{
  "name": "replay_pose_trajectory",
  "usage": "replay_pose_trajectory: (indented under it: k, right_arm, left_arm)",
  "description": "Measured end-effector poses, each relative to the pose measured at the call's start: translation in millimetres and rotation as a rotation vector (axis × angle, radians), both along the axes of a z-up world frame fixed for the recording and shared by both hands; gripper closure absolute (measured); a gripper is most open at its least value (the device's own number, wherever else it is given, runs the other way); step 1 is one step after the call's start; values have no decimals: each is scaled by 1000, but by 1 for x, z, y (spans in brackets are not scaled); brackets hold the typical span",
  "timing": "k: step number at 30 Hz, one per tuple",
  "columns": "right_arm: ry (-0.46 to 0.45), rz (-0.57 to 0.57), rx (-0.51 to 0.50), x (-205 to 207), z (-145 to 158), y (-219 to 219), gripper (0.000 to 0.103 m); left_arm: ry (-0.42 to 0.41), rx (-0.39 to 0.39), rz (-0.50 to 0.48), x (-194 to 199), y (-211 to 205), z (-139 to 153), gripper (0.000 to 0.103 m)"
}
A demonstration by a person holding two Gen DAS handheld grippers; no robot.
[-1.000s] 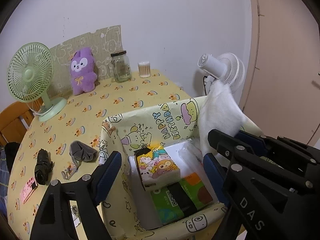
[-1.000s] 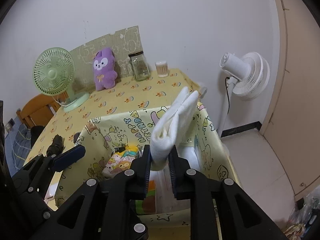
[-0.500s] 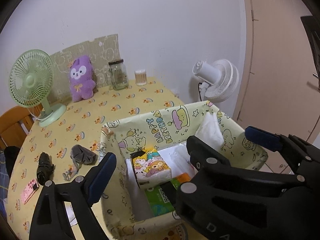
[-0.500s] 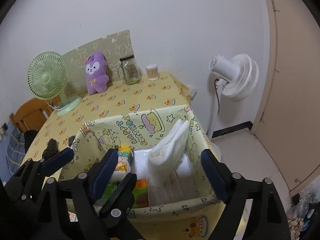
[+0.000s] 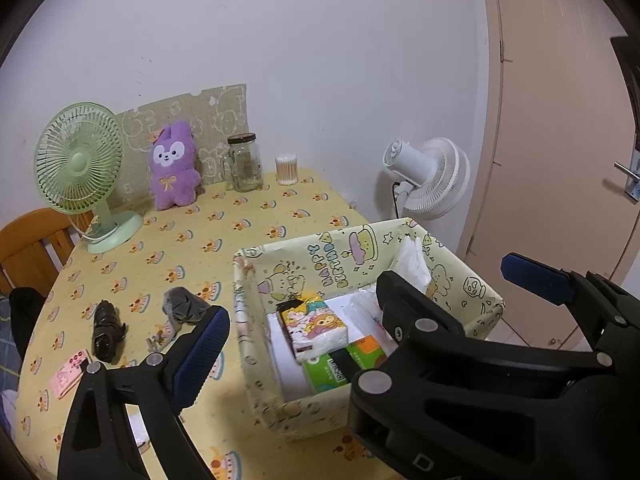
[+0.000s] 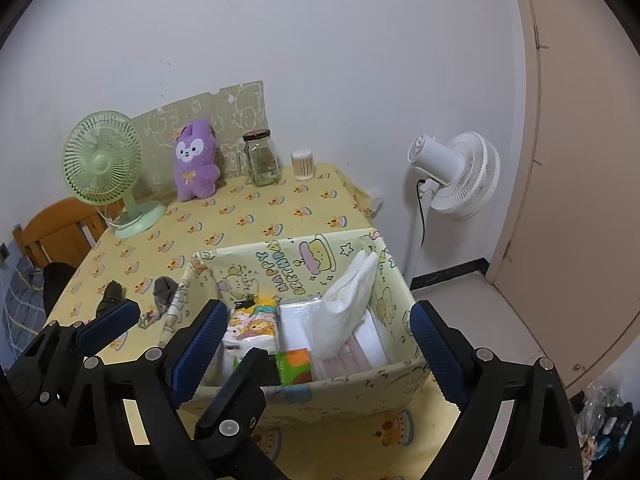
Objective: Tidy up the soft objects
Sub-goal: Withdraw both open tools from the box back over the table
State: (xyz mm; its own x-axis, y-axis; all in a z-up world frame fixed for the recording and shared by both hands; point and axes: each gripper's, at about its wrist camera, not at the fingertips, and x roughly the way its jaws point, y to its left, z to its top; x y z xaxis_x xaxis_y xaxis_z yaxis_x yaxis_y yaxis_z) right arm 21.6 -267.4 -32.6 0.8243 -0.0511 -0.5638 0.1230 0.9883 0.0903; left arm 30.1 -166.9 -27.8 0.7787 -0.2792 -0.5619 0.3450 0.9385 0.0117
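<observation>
Right hand-held gripper body blocks the storage box near-right corner in left wrist view. Green pack partly hidden, print too small to read. Chair cut off by tabletop edge.

Table: fabric bin, green fan, plush, jar.

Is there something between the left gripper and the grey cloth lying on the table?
Nothing visible. The grey cloth lies in the open on the table, left of the box, just beyond the left gripper.
</observation>
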Motion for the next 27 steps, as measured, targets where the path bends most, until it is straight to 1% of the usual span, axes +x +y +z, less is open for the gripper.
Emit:
replay_pose_trajectory:
  k: [6, 12, 20, 23, 27]
  right_arm:
    - [-36, 12, -9, -10, 2, 22, 7]
    - [-68, 20, 7, -16, 0, 46, 4]
    - [-65, 77, -1, -13, -6, 88, 3]
    - [-55, 108, 1, -8, -9, 103, 3]
    - [-64, 128, 1, -5, -10, 117, 3]
  left_arm:
    - [-23, 7, 13, -8, 22, 1, 6]
    - [-53, 23, 35, -15, 47, 2, 6]
    - [-43, 25, 93, -15, 89, -6, 6]
    - [-42, 42, 105, -15, 100, -9, 6]
    - [-47, 39, 125, -15, 115, -11, 6]
